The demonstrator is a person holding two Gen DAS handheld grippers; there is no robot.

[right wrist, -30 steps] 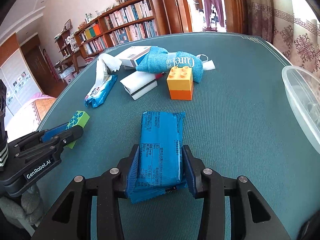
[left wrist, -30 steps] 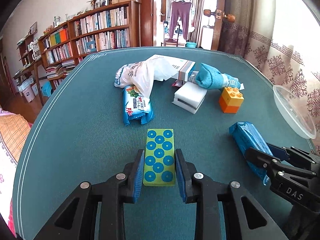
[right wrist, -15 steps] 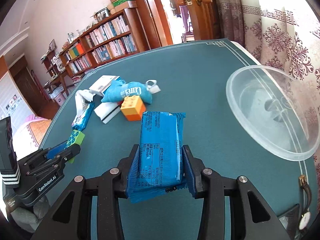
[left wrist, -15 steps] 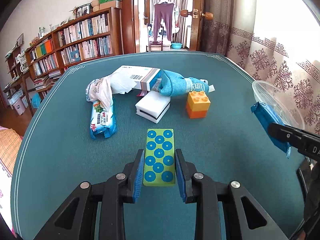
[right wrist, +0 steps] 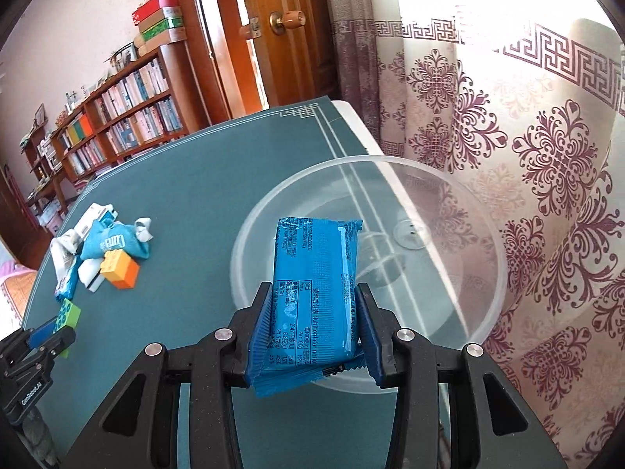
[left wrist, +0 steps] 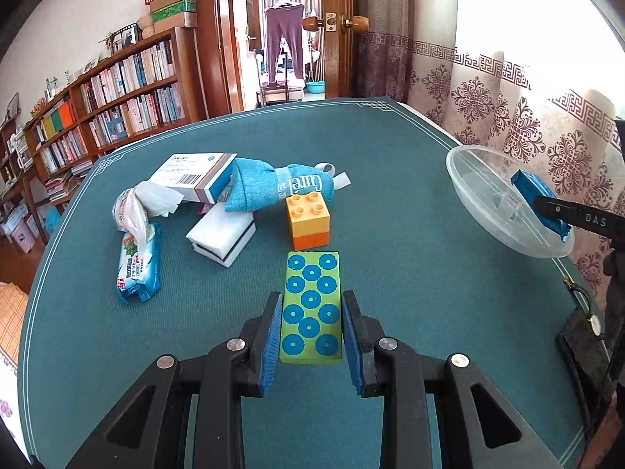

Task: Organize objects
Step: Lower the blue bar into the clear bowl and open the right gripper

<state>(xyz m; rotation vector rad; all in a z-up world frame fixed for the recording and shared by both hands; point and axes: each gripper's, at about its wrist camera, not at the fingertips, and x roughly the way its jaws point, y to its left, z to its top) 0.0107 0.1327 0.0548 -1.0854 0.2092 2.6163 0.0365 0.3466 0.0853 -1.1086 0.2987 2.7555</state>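
My left gripper (left wrist: 311,301) is shut on a green block with blue dots (left wrist: 311,305), held above the teal table (left wrist: 390,179). My right gripper (right wrist: 312,293) is shut on a blue snack packet (right wrist: 314,277) and holds it over the clear plastic bowl (right wrist: 461,211) at the table's right edge. In the left wrist view the packet (left wrist: 537,201) and bowl (left wrist: 484,199) show at the right. A pile at the middle left holds an orange and yellow brick (left wrist: 308,219), a white sponge (left wrist: 220,238), a teal Curel cloth (left wrist: 281,187), a white box (left wrist: 195,176) and a wipes packet (left wrist: 138,269).
A white plastic bag (left wrist: 140,203) lies on the wipes packet. Bookshelves (left wrist: 117,93) and an open door (left wrist: 340,27) stand beyond the table. A patterned curtain (right wrist: 527,136) hangs right behind the bowl. A dark stand with a watch (left wrist: 586,336) sits at the near right.
My right gripper has carried the blue packet right, from above the table to over the bowl. My left gripper has swung right and forward with the green block, nearer the orange brick.
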